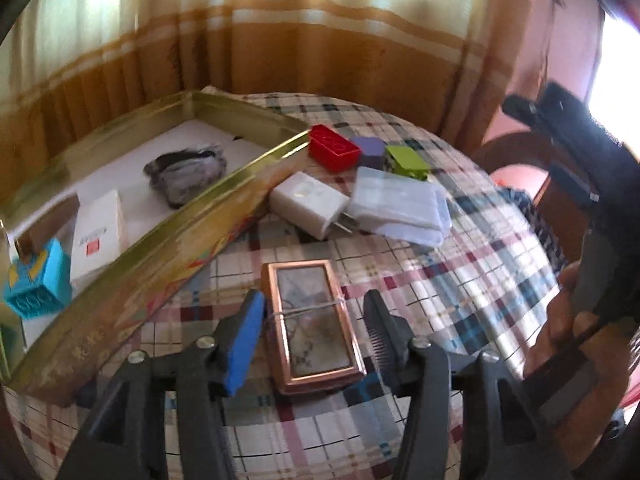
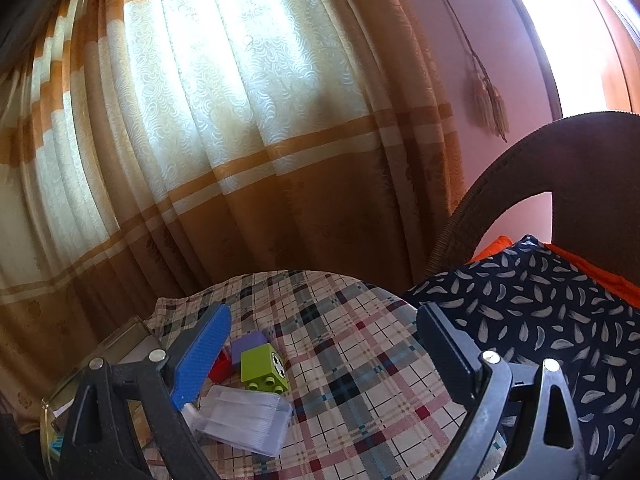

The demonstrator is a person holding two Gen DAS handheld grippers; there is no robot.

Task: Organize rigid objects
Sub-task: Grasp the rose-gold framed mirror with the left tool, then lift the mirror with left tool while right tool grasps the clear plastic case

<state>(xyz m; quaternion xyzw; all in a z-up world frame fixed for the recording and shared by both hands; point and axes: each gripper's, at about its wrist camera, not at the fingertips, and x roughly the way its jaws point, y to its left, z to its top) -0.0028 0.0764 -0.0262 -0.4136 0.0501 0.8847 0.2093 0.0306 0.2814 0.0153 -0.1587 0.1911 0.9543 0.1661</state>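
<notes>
left gripper (image 1: 316, 328): at the bottom centre of the left wrist view, fingers spread wide on either side of the copper-rimmed case, the blue pad (image 1: 244, 344) just beside its left edge, the dark finger (image 1: 380, 332) standing off its right edge; nothing is clamped.
copper-rimmed case (image 1: 314, 324): flat rectangular box with a pale patterned lid, lying on the checked cloth (image 1: 460, 280) of the tabletop, between the left gripper's fingers.
white charger plug (image 1: 306, 204): above the case, centre of the frame, prongs pointing right and touching the clear plastic box.
clear plastic box (image 1: 400, 210): just right of the plug; in the right wrist view it lies at lower left (image 2: 246, 420), beside the blue pad.
red brick (image 1: 334, 148): above the plug, close against the gold tray's rim, with a purple block (image 1: 370, 152) and a green brick (image 1: 406, 160) in a row to its right.
gold tray (image 1: 224, 200): fills the left of the frame, its long wall running diagonally; inside lie a dark crumpled bundle (image 1: 186, 174), a white carton (image 1: 100, 234) and a blue cube (image 1: 38, 284) at the left edge.
right gripper (image 2: 324, 348): at the bottom of the right wrist view, fingers wide apart and holding nothing, raised over the cloth.
green brick, right view (image 2: 266, 366): just right of the blue pad (image 2: 202, 356), studs facing forward, purple block behind it.
curtain (image 2: 240, 120): cream and orange, behind the tabletop.
chair (image 2: 560, 152): dark curved back at right, patterned dark fabric (image 2: 540, 312) below it.
</notes>
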